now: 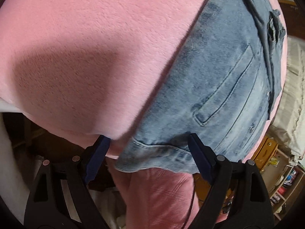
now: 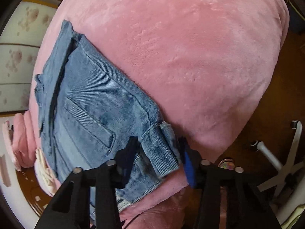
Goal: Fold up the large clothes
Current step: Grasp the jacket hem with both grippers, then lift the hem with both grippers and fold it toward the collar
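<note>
**Both claws at the near edge of the folded jeans**

The jeans (image 1: 219,87) lie folded on the pink plush blanket (image 1: 85,47), running from the lower centre up to the upper right in my left wrist view, and from the lower centre up to the upper left in my right wrist view. A back pocket faces up in both.

My left claw (image 1: 148,152) is spread wide. Its two blue-padded tips straddle the near denim corner at the bottom of the frame, one tip out over the blanket, the other against the denim edge. Nothing is pinched there.

My right claw (image 2: 158,156) sits at the lower centre of its view, with the hem end of the denim lying between its tips. The gap looks narrower here, but I cannot tell whether the pads truly bite the cloth or only bracket it.

My judgement of the risks:

- The plush is soft, so my left claw could gather blanket along with denim when it closes.
- The layers are stacked, so I might catch only the top one, and the fold would peel open on lifting.
- An uneven hold between my two claws would skew the next fold.
- The pile sits near the blanket's edge and could slide off.
</note>
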Motion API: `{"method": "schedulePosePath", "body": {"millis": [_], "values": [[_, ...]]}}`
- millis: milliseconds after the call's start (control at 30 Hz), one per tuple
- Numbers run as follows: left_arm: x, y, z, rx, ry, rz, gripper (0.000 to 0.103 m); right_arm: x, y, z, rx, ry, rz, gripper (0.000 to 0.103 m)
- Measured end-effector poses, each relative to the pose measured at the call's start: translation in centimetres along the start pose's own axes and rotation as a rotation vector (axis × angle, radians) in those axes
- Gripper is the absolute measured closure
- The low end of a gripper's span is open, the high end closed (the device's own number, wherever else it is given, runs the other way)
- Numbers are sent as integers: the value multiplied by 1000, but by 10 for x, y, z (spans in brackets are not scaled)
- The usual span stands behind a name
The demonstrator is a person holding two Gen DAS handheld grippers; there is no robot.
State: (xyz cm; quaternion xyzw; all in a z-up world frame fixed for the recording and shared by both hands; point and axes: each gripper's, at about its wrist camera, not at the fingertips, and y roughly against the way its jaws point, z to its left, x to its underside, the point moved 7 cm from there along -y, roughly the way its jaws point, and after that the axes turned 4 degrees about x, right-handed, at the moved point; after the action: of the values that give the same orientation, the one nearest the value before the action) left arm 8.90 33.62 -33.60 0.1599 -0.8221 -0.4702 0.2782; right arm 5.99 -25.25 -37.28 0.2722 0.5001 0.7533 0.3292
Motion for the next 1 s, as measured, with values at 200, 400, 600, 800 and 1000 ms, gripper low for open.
{"method": "schedulePosePath", "body": {"millis": [200,400,600,800,1000], "values": [[15,-8,-8,36,36,0,21,4,11,11,-19,0,-8,72],[24,-6,-42,-69,-23,-68,61,9,38,14,-79,-19,-15,77],[44,26,-67,-79,-18,-188,91,13,72,28,-180,21,-16,79],[50,73,-94,81,75,-277,92,15,106,64,-313,24,9,82],[40,133,-139,126,14,-278,92,2,147,116,-385,116,-17,83]]}}
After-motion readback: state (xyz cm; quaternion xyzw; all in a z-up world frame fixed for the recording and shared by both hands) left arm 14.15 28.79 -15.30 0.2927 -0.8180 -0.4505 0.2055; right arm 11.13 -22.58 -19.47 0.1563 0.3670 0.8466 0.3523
